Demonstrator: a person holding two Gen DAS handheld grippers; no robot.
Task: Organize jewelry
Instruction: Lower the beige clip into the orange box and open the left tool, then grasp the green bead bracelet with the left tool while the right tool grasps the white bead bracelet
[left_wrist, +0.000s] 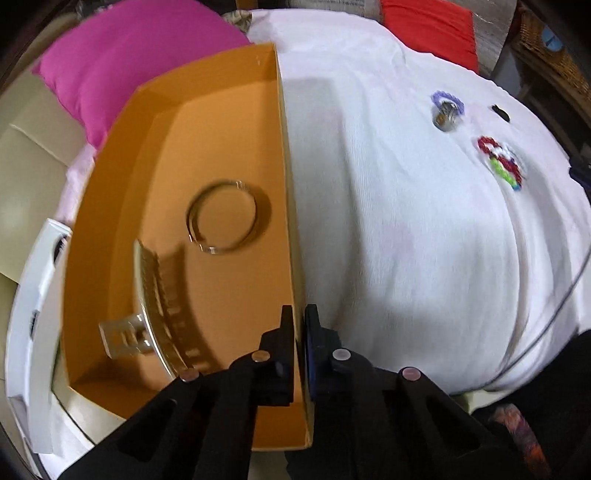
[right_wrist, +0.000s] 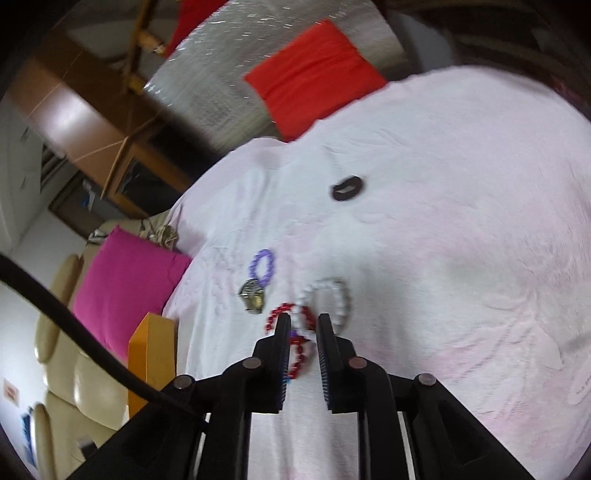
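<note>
Box (left_wrist: 229, 155) wall pinched by left hand-held gripper (left_wrist: 300, 314), bangle (left_wrist: 221, 218) inside.

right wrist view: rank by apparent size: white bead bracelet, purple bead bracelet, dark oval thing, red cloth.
1. red cloth, by far
2. white bead bracelet
3. purple bead bracelet and dark oval thing: too alike to rank; the oval lies further off, so it could really be larger.
</note>
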